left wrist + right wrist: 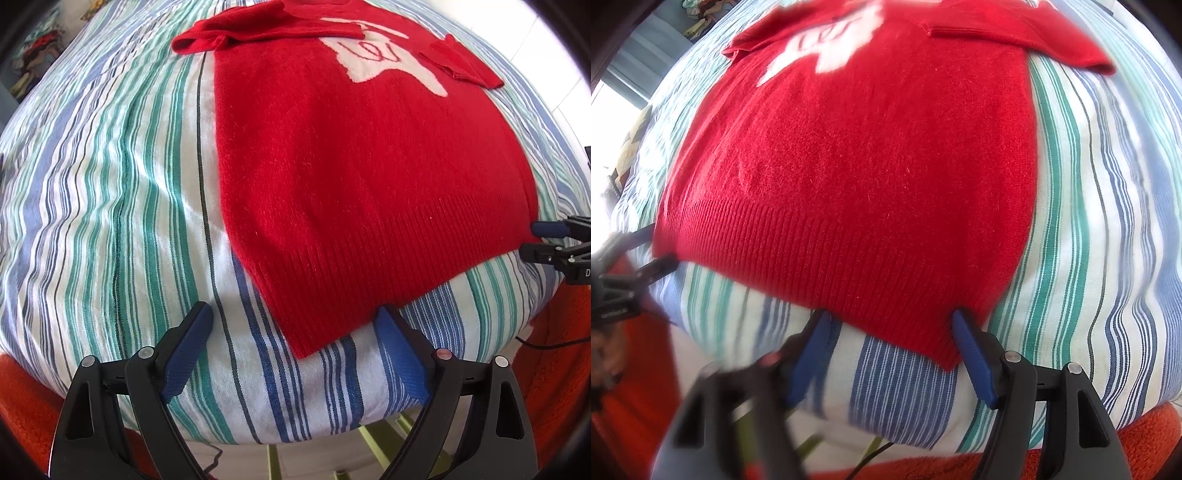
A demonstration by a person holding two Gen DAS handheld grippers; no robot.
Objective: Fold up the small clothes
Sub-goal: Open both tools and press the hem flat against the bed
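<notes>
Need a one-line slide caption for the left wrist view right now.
Open left gripper poised over the near hem corner of a red sweater lying flat on striped bedding.

Sweater (351,177) flat on sheet (110,206); sleeves folded inward.

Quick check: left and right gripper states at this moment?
Left gripper: open, holding nothing, at the red sweater's hem corner.
Right gripper: open, nothing gripped, straddling the other hem corner.

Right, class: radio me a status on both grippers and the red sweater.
Left gripper open at the hem's left corner. Right gripper open at its right corner. Red sweater flat on striped sheet, sleeves folded in. Nothing blocking.
</notes>
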